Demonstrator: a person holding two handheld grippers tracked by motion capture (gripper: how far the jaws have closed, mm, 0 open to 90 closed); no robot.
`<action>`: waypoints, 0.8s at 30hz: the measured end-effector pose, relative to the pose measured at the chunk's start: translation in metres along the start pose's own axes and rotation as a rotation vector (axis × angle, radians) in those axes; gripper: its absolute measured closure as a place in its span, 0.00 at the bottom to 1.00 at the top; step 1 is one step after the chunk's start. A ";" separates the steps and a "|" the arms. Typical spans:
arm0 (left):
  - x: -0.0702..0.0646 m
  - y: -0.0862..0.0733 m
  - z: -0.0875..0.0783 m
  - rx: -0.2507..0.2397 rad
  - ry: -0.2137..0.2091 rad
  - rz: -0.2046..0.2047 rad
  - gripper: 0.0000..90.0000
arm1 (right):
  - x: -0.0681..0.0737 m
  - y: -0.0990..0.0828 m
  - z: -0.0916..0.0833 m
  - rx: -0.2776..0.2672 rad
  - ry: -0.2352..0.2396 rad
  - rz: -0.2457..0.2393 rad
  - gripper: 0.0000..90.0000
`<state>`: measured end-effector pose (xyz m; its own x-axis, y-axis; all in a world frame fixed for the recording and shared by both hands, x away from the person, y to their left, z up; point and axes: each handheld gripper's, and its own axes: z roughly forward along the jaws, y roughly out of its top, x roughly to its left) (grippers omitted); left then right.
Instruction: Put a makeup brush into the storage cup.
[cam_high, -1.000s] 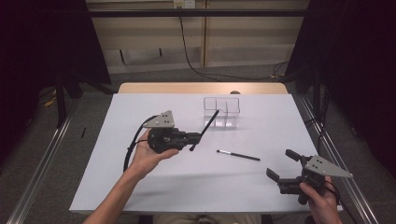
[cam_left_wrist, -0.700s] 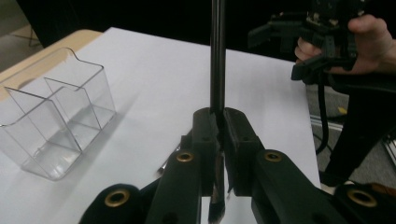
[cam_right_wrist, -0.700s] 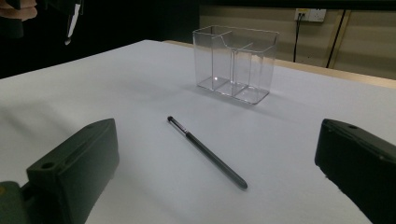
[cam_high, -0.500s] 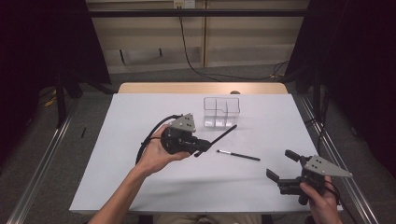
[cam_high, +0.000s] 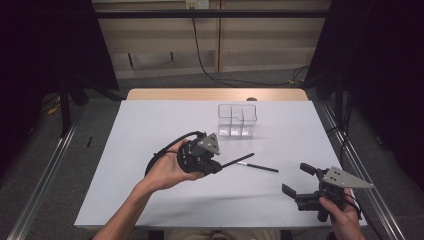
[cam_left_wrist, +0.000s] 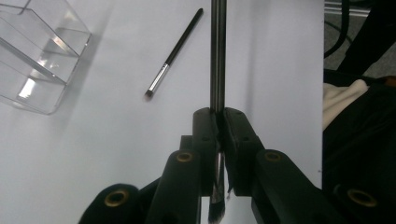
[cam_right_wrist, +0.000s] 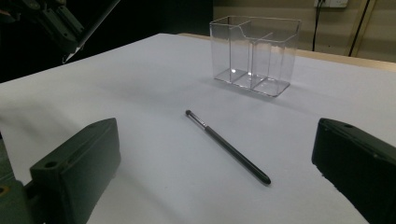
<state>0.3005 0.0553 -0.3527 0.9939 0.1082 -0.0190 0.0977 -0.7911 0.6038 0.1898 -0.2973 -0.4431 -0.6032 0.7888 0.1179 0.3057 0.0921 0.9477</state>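
Note:
My left gripper (cam_high: 216, 167) hovers over the middle of the white table (cam_high: 150, 130), shut on a dark-handled brush (cam_high: 240, 159) whose handle points right. In the left gripper view the jaws (cam_left_wrist: 218, 114) pinch that brush (cam_left_wrist: 217, 56), and its bristle end hangs below them. A second thin brush (cam_high: 257, 166) lies flat just right of it, also seen as the loose brush (cam_left_wrist: 173, 55) (cam_right_wrist: 226, 145). A clear divided organizer (cam_high: 237, 120) stands behind. My right gripper (cam_high: 298, 179) rests open near the front right corner, with nothing between its jaws.
The organizer (cam_right_wrist: 254, 53) (cam_left_wrist: 37, 56) holds nothing in its compartments. The left gripper (cam_right_wrist: 60, 28) hangs at the top left of the right gripper view. Dark floor and metal rails (cam_high: 45, 180) border the table, with a wooden strip (cam_high: 215, 94) at its far edge.
My left gripper has carried its brush to the right, and the handle has swung from pointing up toward the organizer to lying flatter. The right gripper has stayed put.

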 end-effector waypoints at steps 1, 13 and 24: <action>0.000 0.000 0.000 0.002 -0.019 -0.002 0.93 | 0.001 0.000 0.001 0.001 0.008 0.004 0.00; 0.004 -0.005 0.007 0.075 -0.079 -0.003 0.93 | 0.012 0.005 0.015 0.041 0.041 -0.020 0.02; 0.003 -0.010 0.003 0.080 -0.066 0.006 0.93 | 0.020 0.029 0.033 0.088 0.142 -0.052 0.01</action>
<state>0.3026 0.0611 -0.3613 0.9954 0.0656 -0.0701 0.0931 -0.8377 0.5382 0.2105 -0.2589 -0.4228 -0.7158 0.6887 0.1157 0.3306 0.1882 0.9248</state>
